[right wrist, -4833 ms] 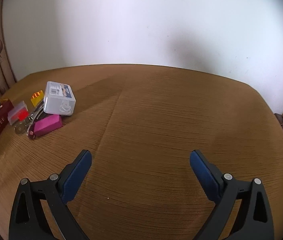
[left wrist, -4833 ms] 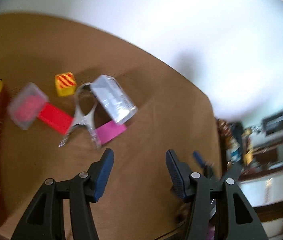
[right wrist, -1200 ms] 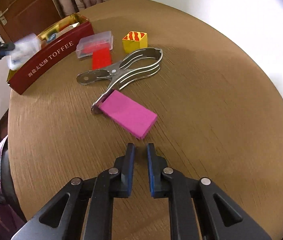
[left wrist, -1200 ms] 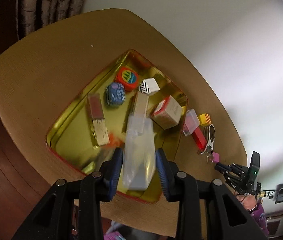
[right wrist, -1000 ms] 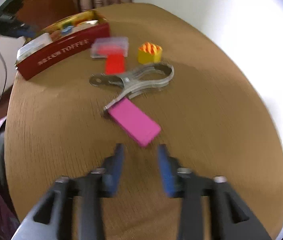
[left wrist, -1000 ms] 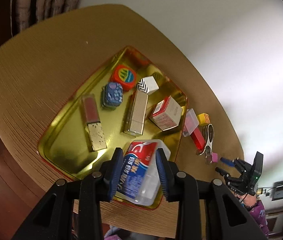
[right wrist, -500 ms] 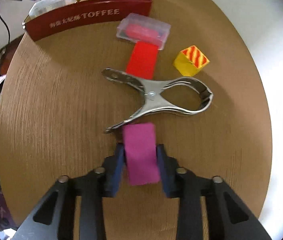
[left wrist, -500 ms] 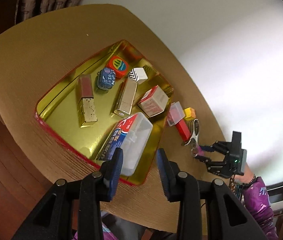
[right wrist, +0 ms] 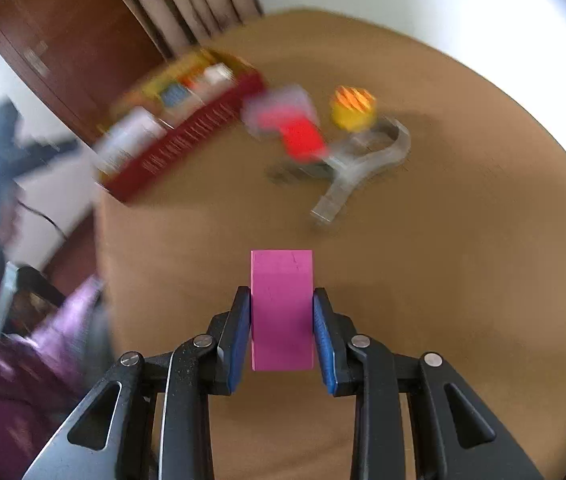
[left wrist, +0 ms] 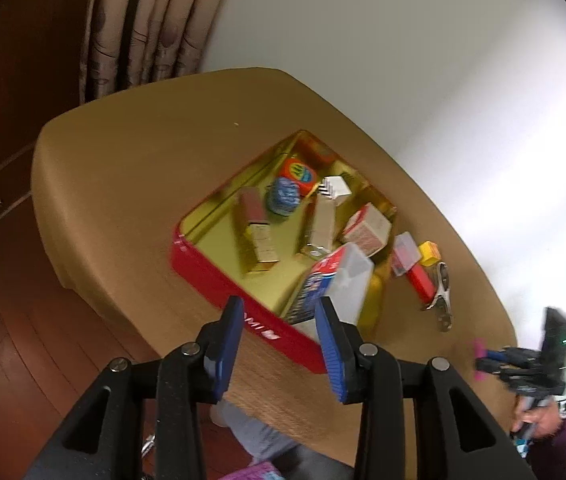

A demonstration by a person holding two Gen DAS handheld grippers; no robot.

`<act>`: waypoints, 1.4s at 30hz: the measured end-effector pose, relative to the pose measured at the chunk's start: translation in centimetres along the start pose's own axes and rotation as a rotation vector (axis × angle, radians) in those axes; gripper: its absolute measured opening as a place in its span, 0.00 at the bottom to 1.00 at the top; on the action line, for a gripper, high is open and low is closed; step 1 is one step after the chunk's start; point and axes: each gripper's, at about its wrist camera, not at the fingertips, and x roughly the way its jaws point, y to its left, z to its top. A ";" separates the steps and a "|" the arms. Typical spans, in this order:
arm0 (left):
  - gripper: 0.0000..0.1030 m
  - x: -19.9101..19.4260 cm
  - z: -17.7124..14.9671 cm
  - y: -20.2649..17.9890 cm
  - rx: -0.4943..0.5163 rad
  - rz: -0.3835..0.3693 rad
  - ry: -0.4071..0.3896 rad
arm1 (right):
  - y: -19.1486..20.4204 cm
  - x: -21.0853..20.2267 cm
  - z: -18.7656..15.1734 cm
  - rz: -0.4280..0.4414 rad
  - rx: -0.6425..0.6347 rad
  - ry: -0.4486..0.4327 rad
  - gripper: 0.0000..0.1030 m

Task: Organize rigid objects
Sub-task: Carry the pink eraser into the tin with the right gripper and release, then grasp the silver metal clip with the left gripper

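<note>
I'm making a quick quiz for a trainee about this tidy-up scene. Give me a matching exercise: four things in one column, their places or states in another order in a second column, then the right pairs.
Things
1. pink block
2. clear plastic case
3. metal clamp
4. left tongs

Places or states
A. open, with nothing between the pads
B. lying inside the red tin
C. gripped by the right tongs
D. lying on the brown table, outside the tin

Pairs: 1-C, 2-B, 3-D, 4-A
</note>
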 end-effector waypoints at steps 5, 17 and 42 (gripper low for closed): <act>0.38 0.4 -1.2 0.8 0.026 0.040 -0.030 | 7.4 -0.4 6.4 0.136 -0.037 -0.131 0.27; 0.39 -0.4 -2.8 2.0 0.109 0.027 -0.103 | 16.3 11.1 19.5 0.219 0.132 -0.104 0.27; 0.45 0.4 -3.1 2.5 0.112 0.028 -0.047 | 9.7 4.7 6.1 -0.230 0.246 -0.511 0.61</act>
